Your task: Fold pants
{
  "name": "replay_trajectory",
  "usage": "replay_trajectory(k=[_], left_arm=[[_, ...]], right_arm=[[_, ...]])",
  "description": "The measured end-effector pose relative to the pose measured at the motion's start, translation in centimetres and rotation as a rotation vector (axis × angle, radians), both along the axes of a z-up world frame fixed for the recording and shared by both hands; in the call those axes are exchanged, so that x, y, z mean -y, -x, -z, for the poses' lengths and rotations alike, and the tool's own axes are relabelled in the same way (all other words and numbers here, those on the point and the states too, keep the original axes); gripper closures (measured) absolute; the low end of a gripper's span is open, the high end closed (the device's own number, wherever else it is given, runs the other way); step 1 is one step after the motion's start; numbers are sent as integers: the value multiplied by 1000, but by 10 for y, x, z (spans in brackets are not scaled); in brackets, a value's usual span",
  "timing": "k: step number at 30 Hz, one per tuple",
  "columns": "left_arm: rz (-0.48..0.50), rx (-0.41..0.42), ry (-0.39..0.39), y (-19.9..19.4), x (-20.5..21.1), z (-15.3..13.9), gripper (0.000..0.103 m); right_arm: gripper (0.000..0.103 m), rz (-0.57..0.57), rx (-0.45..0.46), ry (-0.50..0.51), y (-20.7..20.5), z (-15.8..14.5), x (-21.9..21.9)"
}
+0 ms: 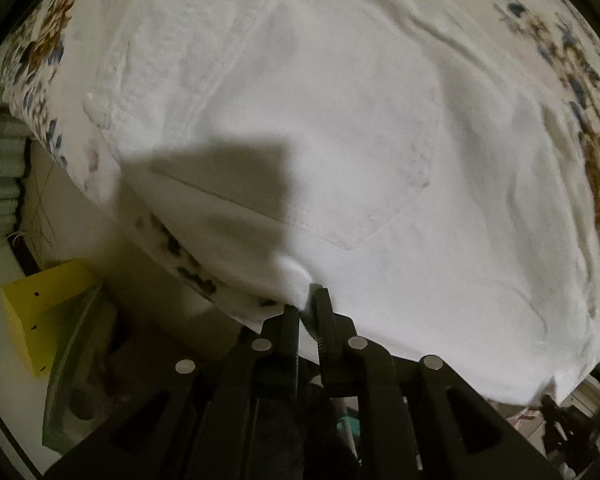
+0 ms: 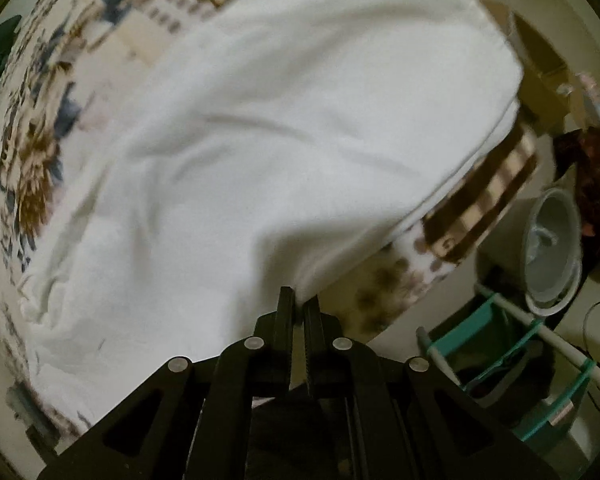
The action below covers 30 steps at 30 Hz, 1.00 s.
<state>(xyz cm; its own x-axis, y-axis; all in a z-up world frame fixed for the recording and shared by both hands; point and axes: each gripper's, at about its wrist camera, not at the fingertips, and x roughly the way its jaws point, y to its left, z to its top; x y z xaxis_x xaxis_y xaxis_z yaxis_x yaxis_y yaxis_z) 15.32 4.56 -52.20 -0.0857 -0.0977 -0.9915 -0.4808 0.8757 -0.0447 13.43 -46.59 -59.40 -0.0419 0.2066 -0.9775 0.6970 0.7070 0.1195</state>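
Observation:
White pants lie spread over a floral bedspread, with a back pocket facing up. My left gripper is shut on the near edge of the pants at the bed's side. In the right wrist view the pants fill the middle, wrinkled and blurred. My right gripper is shut on their near edge, lifting a fold of cloth just off the bedspread.
A yellow box and a glass-edged surface sit below the bed at left. At right are a grey bin, a teal rack and a striped blanket border.

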Motion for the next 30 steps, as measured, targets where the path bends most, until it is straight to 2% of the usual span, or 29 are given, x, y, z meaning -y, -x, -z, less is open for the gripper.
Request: replay_trajectory(k=[2, 3, 4, 7, 8, 9, 12, 15, 18, 19, 20, 21, 26, 28, 30], left_arm=[[10, 23, 4, 2, 1, -13, 90], [17, 28, -2, 2, 2, -19, 84], [31, 32, -29, 2, 3, -27, 79], [78, 82, -96, -1, 10, -47, 47], [96, 99, -129, -3, 14, -54, 29], [103, 112, -145, -4, 15, -59, 23], [134, 141, -198, -15, 30, -66, 23], [156, 129, -176, -23, 52, -61, 23], [213, 132, -191, -32, 74, -57, 23], [234, 132, -199, -30, 86, -56, 23], [253, 128, -204, -34, 93, -50, 23], [268, 122, -207, -35, 101, -50, 23], [330, 131, -197, -48, 120, -45, 23], [370, 142, -201, -55, 133, -46, 23], [404, 147, -210, -62, 144, -47, 23]], right_arm=[[61, 24, 20, -68, 14, 1, 11], [55, 51, 51, -88, 24, -5, 20], [53, 77, 84, -91, 36, -14, 33], [51, 169, 158, -61, 62, -38, 76], [51, 213, 180, -51, 70, -43, 94], [51, 251, 194, -37, 74, -47, 110], [51, 364, 237, 23, 84, -51, 165], [51, 447, 242, 64, 77, -43, 212], [52, 503, 237, 47, 68, -24, 237], [57, 514, 230, 38, 66, -16, 242], [83, 516, 217, 43, 60, -9, 239], [95, 506, 204, 67, 59, -7, 239], [98, 431, 211, 208, 68, -45, 229], [98, 406, 163, 211, 74, -45, 230], [96, 383, 75, 178, 73, -31, 232]])
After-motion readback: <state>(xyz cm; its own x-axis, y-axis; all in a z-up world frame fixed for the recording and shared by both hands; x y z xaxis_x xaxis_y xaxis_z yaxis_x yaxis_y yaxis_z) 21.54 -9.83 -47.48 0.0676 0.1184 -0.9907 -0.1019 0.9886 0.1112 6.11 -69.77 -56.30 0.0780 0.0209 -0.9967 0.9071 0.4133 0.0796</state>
